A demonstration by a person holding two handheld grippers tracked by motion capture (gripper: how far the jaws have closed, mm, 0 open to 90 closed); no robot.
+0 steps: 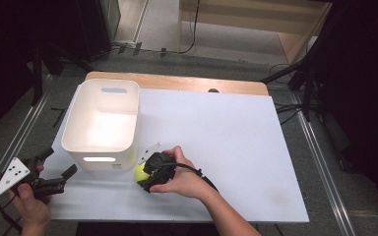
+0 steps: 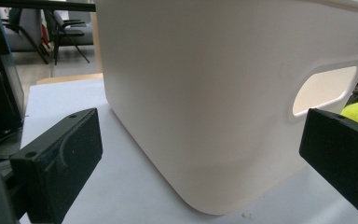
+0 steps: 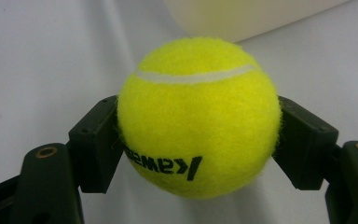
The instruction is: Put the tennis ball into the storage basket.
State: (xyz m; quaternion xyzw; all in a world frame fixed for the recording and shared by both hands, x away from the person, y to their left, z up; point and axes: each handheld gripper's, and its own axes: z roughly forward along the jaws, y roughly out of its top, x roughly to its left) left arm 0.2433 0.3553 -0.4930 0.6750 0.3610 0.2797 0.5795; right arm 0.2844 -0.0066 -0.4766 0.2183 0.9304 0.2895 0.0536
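My right gripper (image 3: 198,140) clamps yellow tennis ball (image 3: 199,119) beside white bin (image 1: 103,120). Left gripper (image 2: 200,154) jaws apart, empty. Keep squeeze centred, lift clear over rim.

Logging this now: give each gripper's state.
Left gripper: open, empty, beside the bin.
Right gripper: shut on the ball.

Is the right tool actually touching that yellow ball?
Touching: in the right gripper view, both black jaws of the right tool press the tennis ball sides.

white table (image 1: 236,147), wooden edge (image 1: 177,82), chairs (image 2: 65,28) behind
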